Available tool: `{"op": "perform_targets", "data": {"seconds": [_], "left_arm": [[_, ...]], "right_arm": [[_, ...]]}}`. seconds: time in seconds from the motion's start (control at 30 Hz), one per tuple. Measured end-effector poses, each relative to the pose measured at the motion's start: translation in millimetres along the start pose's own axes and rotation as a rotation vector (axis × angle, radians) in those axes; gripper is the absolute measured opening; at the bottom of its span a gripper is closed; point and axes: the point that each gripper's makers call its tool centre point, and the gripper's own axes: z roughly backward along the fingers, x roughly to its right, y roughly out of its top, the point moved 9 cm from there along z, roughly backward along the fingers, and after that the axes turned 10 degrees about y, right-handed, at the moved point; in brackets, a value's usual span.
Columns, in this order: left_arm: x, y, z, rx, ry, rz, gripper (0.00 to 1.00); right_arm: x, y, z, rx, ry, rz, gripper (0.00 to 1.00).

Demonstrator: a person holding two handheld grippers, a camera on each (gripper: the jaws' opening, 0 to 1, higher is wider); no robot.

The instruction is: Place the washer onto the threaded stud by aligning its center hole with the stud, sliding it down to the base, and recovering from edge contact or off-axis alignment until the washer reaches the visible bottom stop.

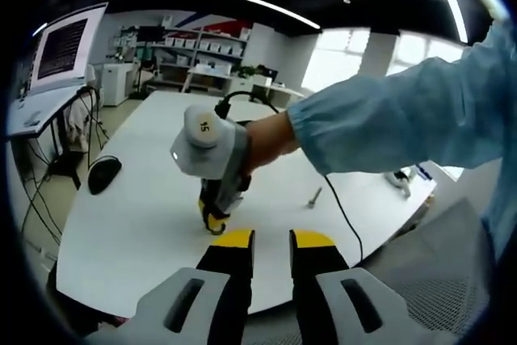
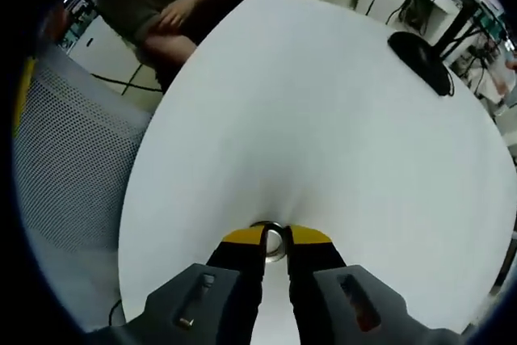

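The right gripper [image 2: 275, 237] pinches the small silver metal washer [image 2: 273, 241] between its yellow tips, low against the white round table [image 2: 339, 119]. Left gripper [image 1: 271, 237] hovers slightly parted, empty, near the table's edge; the metal threaded stud [image 1: 314, 197] lies further in.

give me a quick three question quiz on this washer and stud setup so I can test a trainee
1. True or false: the washer is already on the threaded stud.
2. Which gripper is at the washer? A) left gripper B) right gripper
3. What dark item lies near the white table's edge?

Key:
1. False. The stud lies apart on the table.
2. B; its jaws are closed around the washer.
3. A computer mouse.
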Motion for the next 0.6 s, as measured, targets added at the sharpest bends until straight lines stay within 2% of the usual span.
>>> {"op": "perform_targets", "data": {"seconds": [0.03,0.1,0.13,0.17,0.2,0.23,0.33,0.6], "left_arm": [[-0.1,-0.1,0.1,0.000,0.000,0.001,0.15],[-0.1,0.1,0.3,0.001,0.001,0.002,0.15],[-0.1,0.1,0.4,0.002,0.001,0.002,0.15],[-0.1,0.1,0.4,0.001,0.000,0.002,0.15],[-0.1,0.0,0.2,0.001,0.000,0.001,0.15],[0.0,0.0,0.2,0.001,-0.001,0.001,0.15],[-0.1,0.2,0.2,0.001,0.000,0.001,0.15],[-0.1,-0.1,0.3,0.000,0.001,0.001,0.15]], "right_arm": [[-0.3,-0.9,-0.5,0.020,0.006,-0.039,0.12],[1.4,-2.7,0.6,0.041,0.015,-0.049,0.12],[1.2,-3.8,0.7,0.034,0.017,-0.054,0.12],[-2.6,-7.5,1.4,-0.016,0.004,-0.076,0.11],[-0.9,-5.5,1.3,-0.042,-0.001,0.036,0.12],[-2.6,-6.0,1.9,-0.083,-0.011,0.111,0.12],[-4.1,-4.3,-0.5,-0.076,-0.011,0.072,0.13],[-3.8,-2.9,-1.0,-0.112,-0.013,0.087,0.12]]}}
